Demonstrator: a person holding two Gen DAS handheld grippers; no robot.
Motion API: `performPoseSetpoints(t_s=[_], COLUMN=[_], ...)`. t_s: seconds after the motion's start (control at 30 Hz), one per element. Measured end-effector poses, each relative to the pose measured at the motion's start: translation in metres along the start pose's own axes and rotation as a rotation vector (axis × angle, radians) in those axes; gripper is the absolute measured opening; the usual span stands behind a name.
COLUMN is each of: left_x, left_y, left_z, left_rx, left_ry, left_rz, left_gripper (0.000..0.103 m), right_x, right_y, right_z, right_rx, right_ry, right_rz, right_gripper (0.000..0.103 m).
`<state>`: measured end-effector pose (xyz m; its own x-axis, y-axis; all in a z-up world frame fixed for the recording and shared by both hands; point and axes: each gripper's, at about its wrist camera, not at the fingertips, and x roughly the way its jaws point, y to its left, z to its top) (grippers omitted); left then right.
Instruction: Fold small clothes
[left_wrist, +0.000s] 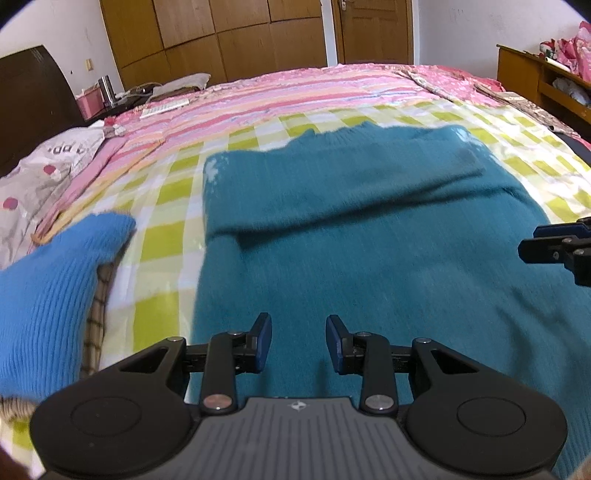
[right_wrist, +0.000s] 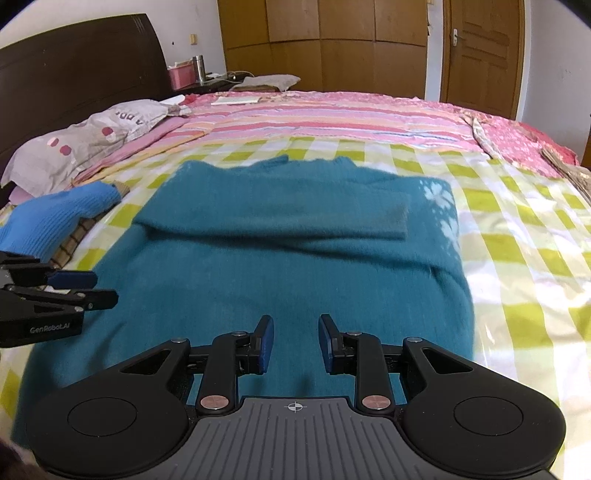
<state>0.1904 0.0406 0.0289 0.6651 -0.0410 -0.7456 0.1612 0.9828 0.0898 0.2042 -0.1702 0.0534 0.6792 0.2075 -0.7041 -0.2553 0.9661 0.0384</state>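
Lying flat on the bed (right_wrist: 517, 229), the teal sweater (right_wrist: 258, 258) is running out of view at its near hem; both sleeves are folded across it. Left tool (left_wrist: 298, 341) and right tool (right_wrist: 296, 341) are hovering open, empty. "GenRobot.AI" is showing on the left tool; pillow (right_wrist: 92, 140) print is unreadable

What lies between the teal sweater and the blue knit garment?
Only bare green-checked sheet separates the teal sweater from the blue knit garment, seen in both wrist views.
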Motion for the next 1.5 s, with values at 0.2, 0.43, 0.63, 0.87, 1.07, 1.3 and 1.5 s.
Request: performPoseSetpoints(t_s=[0.2, 0.43, 0.63, 0.87, 1.07, 1.3, 1.5], left_x=[-0.012, -0.024, -0.035, -0.045, -0.050, -0.058, -0.073], left_y=[-0.009, -0.017, -0.024, -0.030, -0.028, -0.017, -0.004], left_z=[-0.028, -0.052, -0.071, -0.087, -0.097, -0.113, -0.119], left_rx=[-0.024, -0.056, -0.074, -0.086, -0.083, -0.100, -0.157], left_ry=[0.054, 0.101, 0.141, 0.155, 0.167, 0.161, 0.121], left_rz=[-0.019, -0.029, -0.033, -0.018, -0.006, -0.008, -0.024], left_gripper=[0.039, 0.039, 0.039, 0.047, 0.051, 0.057, 0.057], right_x=[-0.016, -0.035, -0.049, -0.058, -0.060, -0.063, -0.068], right_y=[-0.004, -0.011, -0.019, -0.027, -0.031, -0.038, -0.043], right_z=[-0.023, -0.048, -0.066, -0.085, -0.099, -0.108, -0.112], right_rx=[0.011, 0.019, 0.043, 0.060, 0.079, 0.104, 0.128], right_ry=[0.030, 0.055, 0.074, 0.106, 0.141, 0.153, 0.150], right_rz=[-0.013, -0.034, -0.042, -0.050, -0.038, -0.024, -0.016], right_gripper=[0.028, 0.034, 0.037, 0.044, 0.050, 0.052, 0.052])
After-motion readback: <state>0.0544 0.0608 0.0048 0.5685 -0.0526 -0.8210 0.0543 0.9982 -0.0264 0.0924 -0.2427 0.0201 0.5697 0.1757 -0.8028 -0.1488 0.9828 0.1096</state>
